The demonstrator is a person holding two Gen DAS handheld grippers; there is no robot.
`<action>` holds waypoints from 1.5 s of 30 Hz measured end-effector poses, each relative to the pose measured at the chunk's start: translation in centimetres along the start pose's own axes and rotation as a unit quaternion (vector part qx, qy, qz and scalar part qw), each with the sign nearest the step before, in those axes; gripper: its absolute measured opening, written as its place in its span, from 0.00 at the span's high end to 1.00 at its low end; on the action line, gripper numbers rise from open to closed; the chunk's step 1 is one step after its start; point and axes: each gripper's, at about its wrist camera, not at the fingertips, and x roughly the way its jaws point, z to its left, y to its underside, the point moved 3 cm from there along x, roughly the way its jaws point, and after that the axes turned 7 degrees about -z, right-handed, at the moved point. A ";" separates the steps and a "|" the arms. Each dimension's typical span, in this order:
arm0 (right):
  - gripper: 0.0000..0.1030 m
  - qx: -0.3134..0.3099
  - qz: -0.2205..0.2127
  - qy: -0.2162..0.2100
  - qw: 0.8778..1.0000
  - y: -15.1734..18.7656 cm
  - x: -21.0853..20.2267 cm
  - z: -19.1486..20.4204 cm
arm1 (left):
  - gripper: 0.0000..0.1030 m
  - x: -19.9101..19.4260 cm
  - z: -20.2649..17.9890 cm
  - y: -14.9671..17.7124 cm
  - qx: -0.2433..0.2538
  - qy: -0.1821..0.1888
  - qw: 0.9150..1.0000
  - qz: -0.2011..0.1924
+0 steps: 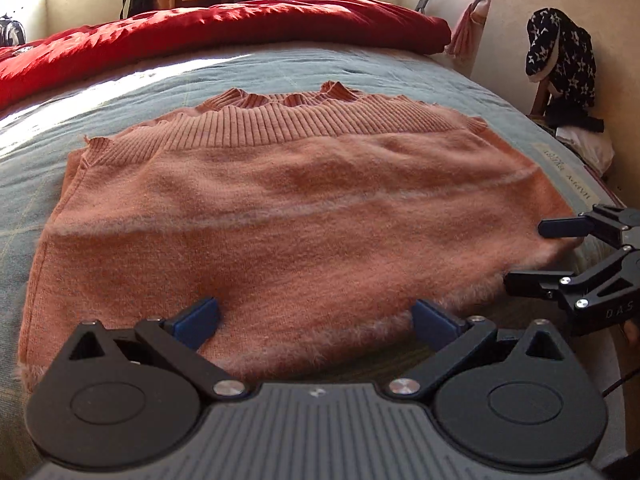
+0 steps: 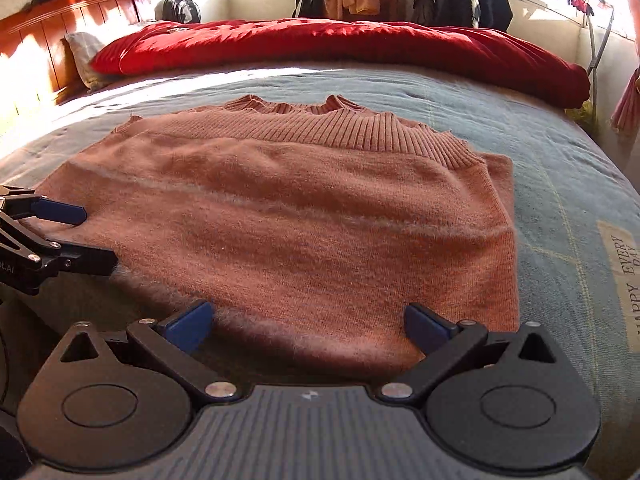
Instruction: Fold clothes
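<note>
Sweater (image 1: 296,216) (folded, on bed (image 1: 120,92)) lies before left gripper (image 1: 316,320) and right gripper (image 2: 308,322), both wide open, empty.

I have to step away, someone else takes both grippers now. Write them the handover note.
Left gripper: open, holding nothing, at the sweater's near edge.
Right gripper: open, holding nothing, at the same edge, further right.
Sweater: pink knit, flat on the blue-grey bedspread, ribbed band on the far side, already folded to a rectangle.
Red quilt: behind, apart from it.
Done: sides appear folded in.
Left: probably grip the near edge and fold it toward the ribbed band.
</note>
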 end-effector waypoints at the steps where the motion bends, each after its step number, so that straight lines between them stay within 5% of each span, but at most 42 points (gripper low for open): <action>1: 0.00 -0.002 0.001 0.001 1.000 0.2 -0.1 0.1 | 0.01 -0.1 -0.2 0.3 0.006 -0.004 1.000 0.003; 25: 0.00 -0.006 0.012 0.011 1.000 0.4 -0.2 0.5 | 0.01 -1.2 2.8 -1.0 -0.061 0.014 0.998 0.002; 36: 0.00 -0.013 0.016 0.016 1.000 0.5 -0.2 0.6 | 0.01 -1.0 9.5 -1.4 -0.121 -0.054 0.991 -0.015; 45: 0.00 -0.018 0.026 0.026 0.999 0.3 0.0 0.9 | 0.01 -3.7 11.7 -2.0 -0.167 -0.006 0.985 -0.049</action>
